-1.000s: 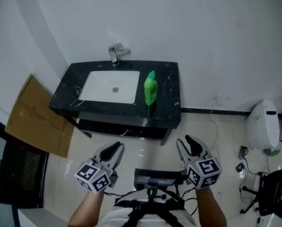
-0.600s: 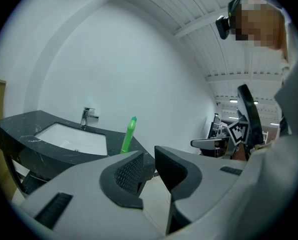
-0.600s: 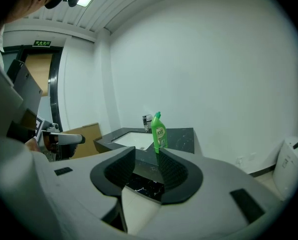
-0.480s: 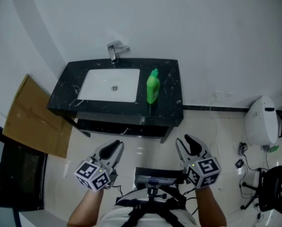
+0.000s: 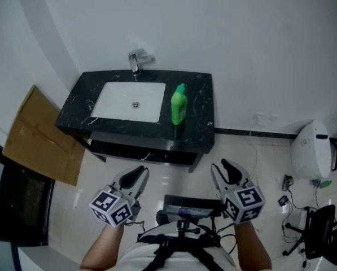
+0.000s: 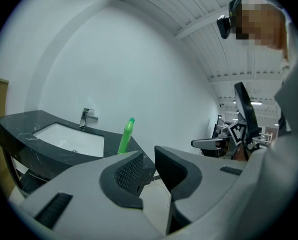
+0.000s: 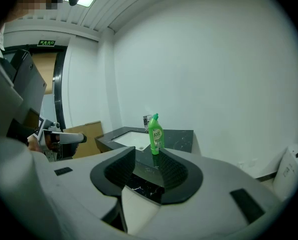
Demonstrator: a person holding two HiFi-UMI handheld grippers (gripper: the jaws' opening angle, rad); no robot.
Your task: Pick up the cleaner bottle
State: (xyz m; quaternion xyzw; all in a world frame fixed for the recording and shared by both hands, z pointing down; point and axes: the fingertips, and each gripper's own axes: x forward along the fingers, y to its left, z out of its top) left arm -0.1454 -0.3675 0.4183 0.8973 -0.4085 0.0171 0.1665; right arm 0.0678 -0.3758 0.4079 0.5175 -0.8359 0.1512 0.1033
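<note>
The green cleaner bottle [image 5: 179,105] stands upright on the black marble vanity top [image 5: 200,103], just right of the white sink basin [image 5: 128,101]. It also shows in the left gripper view as the bottle [image 6: 126,136] and in the right gripper view as the bottle [image 7: 155,134], far ahead of the jaws. My left gripper [image 5: 135,177] and right gripper [image 5: 228,170] hover over the floor well in front of the vanity. The left gripper [image 6: 149,160] has its jaws a narrow gap apart with nothing between them. The right gripper [image 7: 148,155] stands wider, also with nothing in it.
A chrome faucet [image 5: 136,62] rises behind the basin. A cardboard sheet [image 5: 37,137] leans at the vanity's left, beside a dark doorway [image 5: 18,210]. A white appliance [image 5: 310,150], cables and a chair base [image 5: 320,230] sit on the floor at the right.
Only the head camera has shifted slightly. Both grippers and the bottle keep their places.
</note>
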